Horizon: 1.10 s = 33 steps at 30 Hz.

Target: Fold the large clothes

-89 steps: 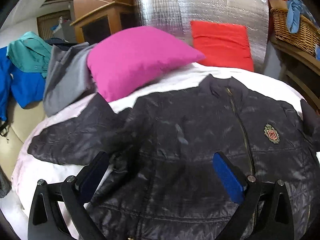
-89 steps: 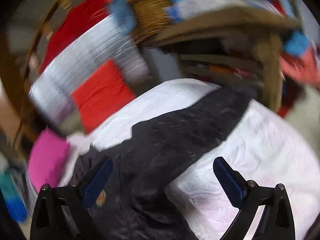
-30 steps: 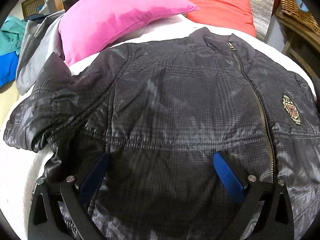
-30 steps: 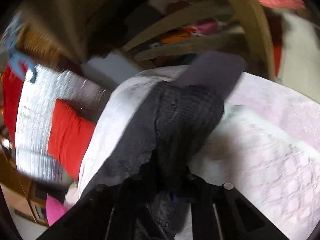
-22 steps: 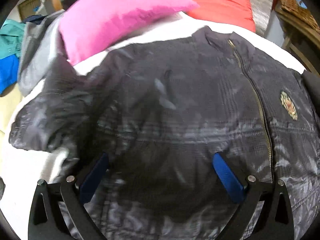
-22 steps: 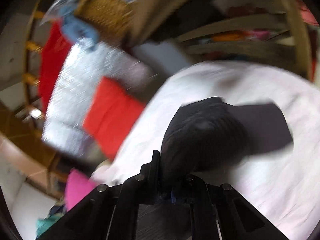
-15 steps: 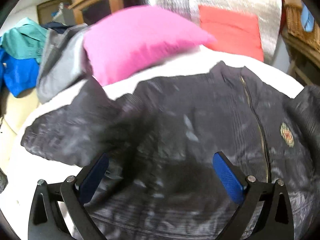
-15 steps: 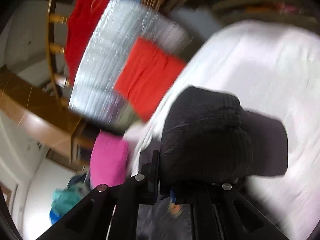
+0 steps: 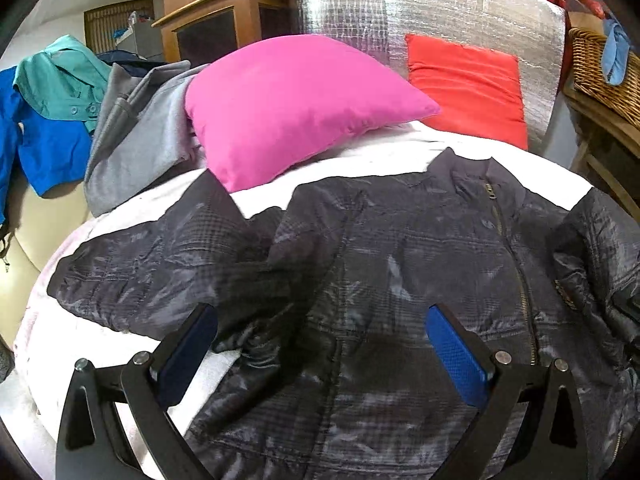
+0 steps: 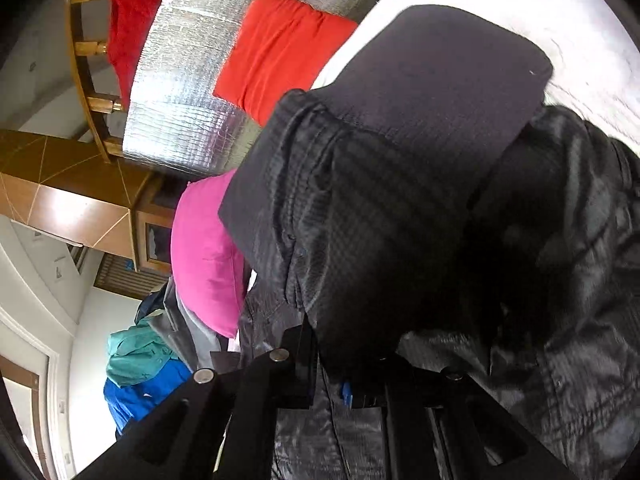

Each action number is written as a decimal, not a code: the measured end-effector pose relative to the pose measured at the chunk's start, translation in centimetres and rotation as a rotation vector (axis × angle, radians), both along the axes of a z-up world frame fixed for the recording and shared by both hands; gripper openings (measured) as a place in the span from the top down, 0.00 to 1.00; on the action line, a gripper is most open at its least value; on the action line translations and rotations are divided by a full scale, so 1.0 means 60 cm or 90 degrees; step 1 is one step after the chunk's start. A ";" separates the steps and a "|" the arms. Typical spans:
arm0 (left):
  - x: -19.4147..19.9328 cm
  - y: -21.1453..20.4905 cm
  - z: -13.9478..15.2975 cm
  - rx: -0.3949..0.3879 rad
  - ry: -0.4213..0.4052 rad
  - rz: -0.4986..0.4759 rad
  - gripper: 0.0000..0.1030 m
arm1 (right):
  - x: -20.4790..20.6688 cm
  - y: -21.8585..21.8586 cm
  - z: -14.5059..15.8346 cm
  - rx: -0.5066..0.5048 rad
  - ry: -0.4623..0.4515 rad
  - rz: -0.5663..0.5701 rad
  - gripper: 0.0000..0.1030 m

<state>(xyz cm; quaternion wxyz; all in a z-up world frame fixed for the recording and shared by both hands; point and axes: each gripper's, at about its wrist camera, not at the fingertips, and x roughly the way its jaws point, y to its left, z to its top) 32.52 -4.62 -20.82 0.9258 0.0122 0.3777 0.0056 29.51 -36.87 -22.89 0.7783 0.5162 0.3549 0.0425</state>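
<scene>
A dark quilted jacket (image 9: 400, 272) lies front up on the white bed cover (image 9: 360, 164), zipper closed, one sleeve (image 9: 152, 264) stretched out to the left. My left gripper (image 9: 320, 344) hovers open above the jacket's lower body, nothing between its blue pads. In the right wrist view my right gripper (image 10: 344, 388) is shut on the jacket's other sleeve (image 10: 400, 168), which bulges up in front of the camera and is carried over the jacket body (image 10: 592, 320). In the left wrist view that folded sleeve (image 9: 600, 240) shows at the right edge.
A pink pillow (image 9: 296, 104) and a red cushion (image 9: 464, 84) lie at the head of the bed against a silver panel (image 9: 400, 8). Grey, teal and blue clothes (image 9: 80, 112) are piled at the left. A wicker basket (image 9: 600, 72) stands on a wooden shelf at the right.
My right gripper has swung the gripped sleeve across from the bed's edge over the jacket body. My left gripper has risen and pulled back, still open, so more of the bed shows.
</scene>
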 end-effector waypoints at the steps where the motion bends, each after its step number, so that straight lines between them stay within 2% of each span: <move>1: 0.000 -0.006 -0.001 -0.004 0.001 -0.007 0.00 | -0.001 0.002 -0.002 0.008 0.001 0.005 0.90; 4: 0.003 -0.021 -0.005 -0.017 0.008 -0.025 0.00 | -0.005 0.006 -0.002 0.023 0.007 0.022 0.90; 8: 0.007 -0.039 -0.009 -0.019 0.007 -0.037 0.00 | -0.014 0.021 -0.005 0.059 0.014 0.043 0.81; 10: 0.010 -0.047 -0.012 -0.015 0.007 -0.041 0.00 | -0.024 0.023 -0.007 0.075 0.018 0.047 0.64; 11: 0.012 -0.048 -0.014 -0.014 0.009 -0.042 0.00 | -0.028 0.026 -0.008 0.086 0.019 0.045 0.49; 12: 0.013 -0.051 -0.016 -0.013 0.012 -0.042 0.00 | -0.031 0.028 -0.008 0.091 0.020 0.043 0.41; 17: 0.014 -0.058 -0.025 0.000 0.014 -0.044 0.00 | -0.039 0.017 0.010 0.094 0.001 0.062 0.40; 19: 0.013 -0.058 -0.026 0.002 0.013 -0.045 0.00 | -0.041 0.006 0.019 0.093 -0.007 0.061 0.34; 23: 0.004 -0.061 -0.023 0.008 0.004 -0.043 0.00 | -0.058 -0.039 0.005 0.046 0.029 0.001 0.31; 25: -0.003 -0.065 -0.022 0.009 0.004 -0.048 0.00 | -0.061 -0.057 -0.012 0.046 0.045 -0.026 0.31; 28: -0.013 -0.066 -0.019 -0.003 0.007 -0.055 0.00 | -0.065 -0.075 -0.022 0.076 0.021 -0.060 0.31; 33: -0.021 -0.058 -0.018 -0.007 0.010 -0.052 0.00 | -0.074 -0.085 -0.001 0.067 -0.049 -0.104 0.31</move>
